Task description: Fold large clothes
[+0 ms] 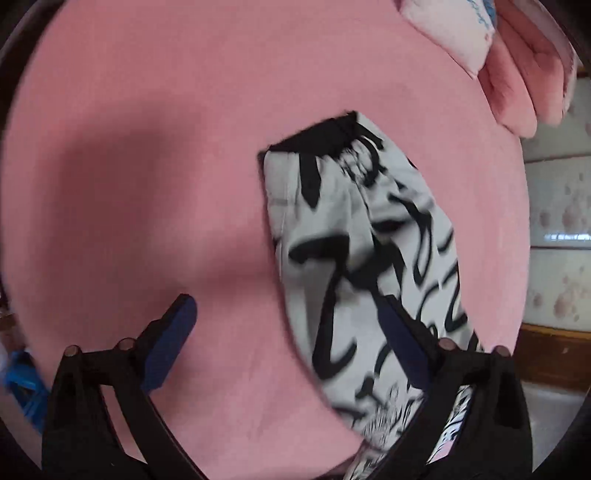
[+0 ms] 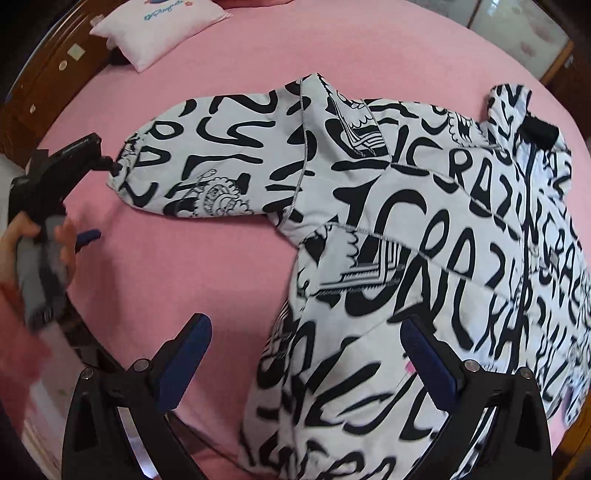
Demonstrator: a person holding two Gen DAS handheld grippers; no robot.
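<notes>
A white jacket [image 2: 424,229] printed with black lettering lies spread on the pink bed sheet [image 2: 207,258]. One sleeve [image 2: 207,162] stretches out to the left. In the left wrist view that sleeve [image 1: 354,236] runs up to its black cuff [image 1: 317,136]. My left gripper [image 1: 286,308] hangs open over it, with the right finger above the cloth and the left finger above bare sheet. A hand holds the left gripper [image 2: 99,199] at the sleeve's end. My right gripper [image 2: 306,326] is open above the jacket's lower side edge, with nothing pressed between its pads.
A pale pink pillow [image 2: 159,26] lies at the head of the bed, by a dark wooden headboard [image 2: 48,85]. A folded pink blanket [image 1: 517,81] sits next to the pillow [image 1: 454,33]. The bed's edge and a pale patterned surface [image 1: 557,206] show on the right.
</notes>
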